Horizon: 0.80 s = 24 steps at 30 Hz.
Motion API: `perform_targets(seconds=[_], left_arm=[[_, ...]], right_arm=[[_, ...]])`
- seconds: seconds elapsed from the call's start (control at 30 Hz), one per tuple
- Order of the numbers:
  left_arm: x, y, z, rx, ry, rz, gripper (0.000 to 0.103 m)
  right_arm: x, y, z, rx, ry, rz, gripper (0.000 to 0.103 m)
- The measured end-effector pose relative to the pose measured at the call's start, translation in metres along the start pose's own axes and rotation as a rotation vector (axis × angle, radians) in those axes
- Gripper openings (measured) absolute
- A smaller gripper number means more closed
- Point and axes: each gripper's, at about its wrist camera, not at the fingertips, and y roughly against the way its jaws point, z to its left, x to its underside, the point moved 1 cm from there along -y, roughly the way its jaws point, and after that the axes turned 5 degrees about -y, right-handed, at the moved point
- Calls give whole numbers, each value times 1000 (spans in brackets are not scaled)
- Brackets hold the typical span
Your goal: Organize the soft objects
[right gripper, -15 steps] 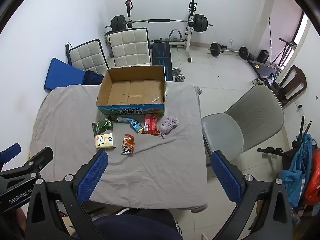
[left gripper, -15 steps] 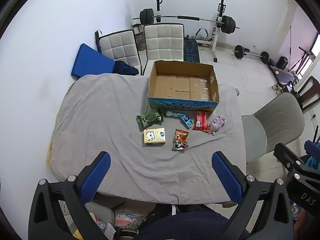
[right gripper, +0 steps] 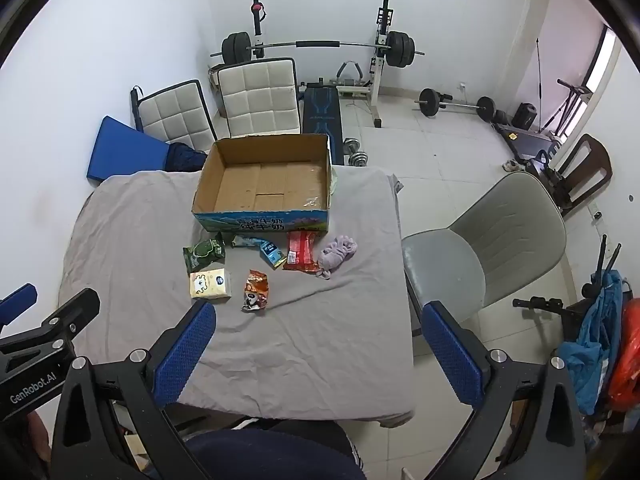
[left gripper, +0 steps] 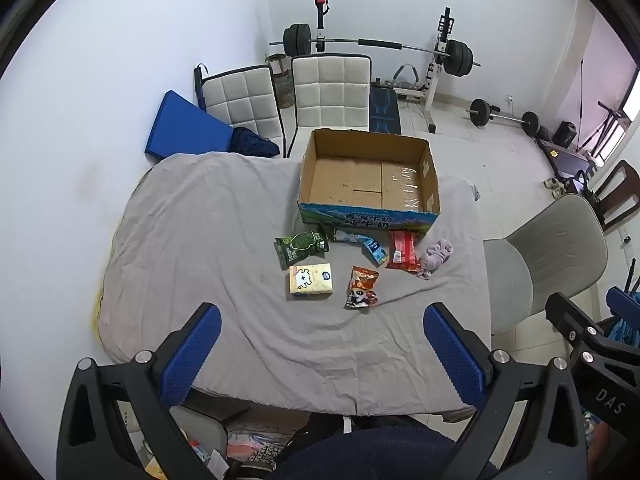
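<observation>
With both the left tongs [left gripper: 322, 350] and right tongs [right gripper: 320, 348] wide and holding nothing, sorting has not begun; next, lower onto a packet [left gripper: 362, 287] before the empty box [left gripper: 370, 178].

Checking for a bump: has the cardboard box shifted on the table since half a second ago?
No. The box sits as before, its printed front just behind the green packet and red packet, nothing inside.

A barbell rack [left gripper: 380, 46] stands behind two white padded chairs [left gripper: 330, 92].
</observation>
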Motion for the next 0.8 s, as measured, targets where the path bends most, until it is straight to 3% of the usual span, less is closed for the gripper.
perform_targets(seconds=[0.8], left_arm=[[2, 6, 4, 3, 6, -16, 103]], right_arm=[[-2, 11, 3, 10, -12, -18, 103]])
